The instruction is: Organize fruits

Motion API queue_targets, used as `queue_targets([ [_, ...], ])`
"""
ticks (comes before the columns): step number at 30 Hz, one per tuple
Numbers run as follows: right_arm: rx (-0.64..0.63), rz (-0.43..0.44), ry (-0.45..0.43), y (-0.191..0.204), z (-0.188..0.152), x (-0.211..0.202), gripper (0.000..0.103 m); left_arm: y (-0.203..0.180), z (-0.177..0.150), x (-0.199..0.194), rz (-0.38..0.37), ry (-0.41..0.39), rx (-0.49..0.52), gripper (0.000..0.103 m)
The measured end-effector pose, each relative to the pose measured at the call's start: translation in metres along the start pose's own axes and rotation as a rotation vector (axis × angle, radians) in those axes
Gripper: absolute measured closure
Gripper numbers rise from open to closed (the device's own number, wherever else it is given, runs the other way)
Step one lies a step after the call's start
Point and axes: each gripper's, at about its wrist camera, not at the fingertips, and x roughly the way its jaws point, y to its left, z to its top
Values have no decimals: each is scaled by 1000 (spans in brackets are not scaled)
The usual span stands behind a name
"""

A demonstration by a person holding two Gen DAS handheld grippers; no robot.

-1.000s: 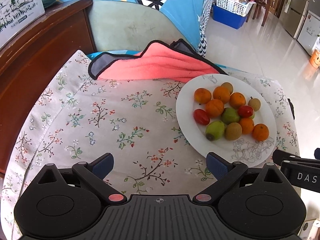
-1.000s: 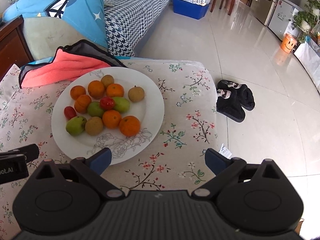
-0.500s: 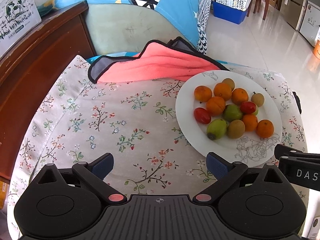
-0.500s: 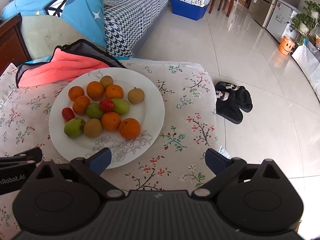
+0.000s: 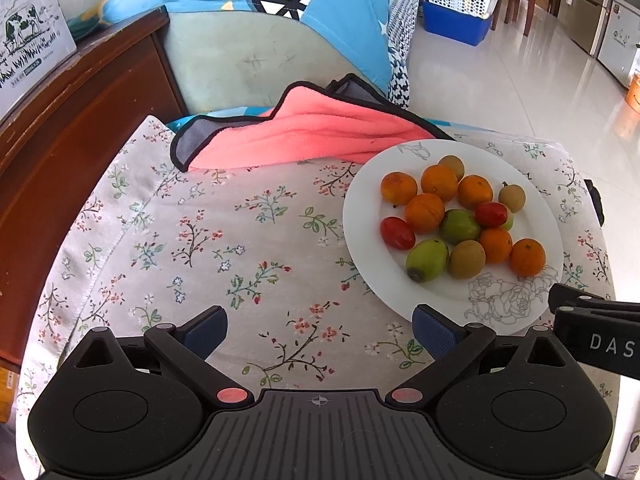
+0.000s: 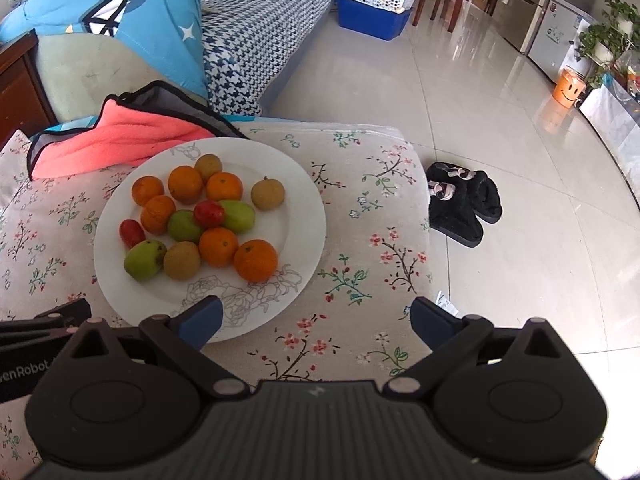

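The floral cloth (image 5: 168, 240) is spreading ahead of both my tools. The white plate (image 6: 304, 216), with a rose outline at its near rim, is lying ahead and left of my right gripper (image 6: 316, 318) and ahead and right of my left gripper (image 5: 320, 326). The fruits are sitting clustered on it: six oranges, one nearest me (image 6: 256, 260); three green fruits, one (image 6: 145, 259) at the cluster's near-left edge; three brown ones, one (image 6: 268, 193) sitting slightly apart at the right; two red ones, one (image 6: 132, 233) at the left edge. I am holding both grippers wide, gripping nothing.
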Motion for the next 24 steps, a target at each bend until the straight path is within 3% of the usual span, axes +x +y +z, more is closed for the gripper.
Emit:
queue_targets([
  [24, -36, -17, 1, 8, -5, 5, 3, -4, 0, -3, 46, -20, 44, 3],
])
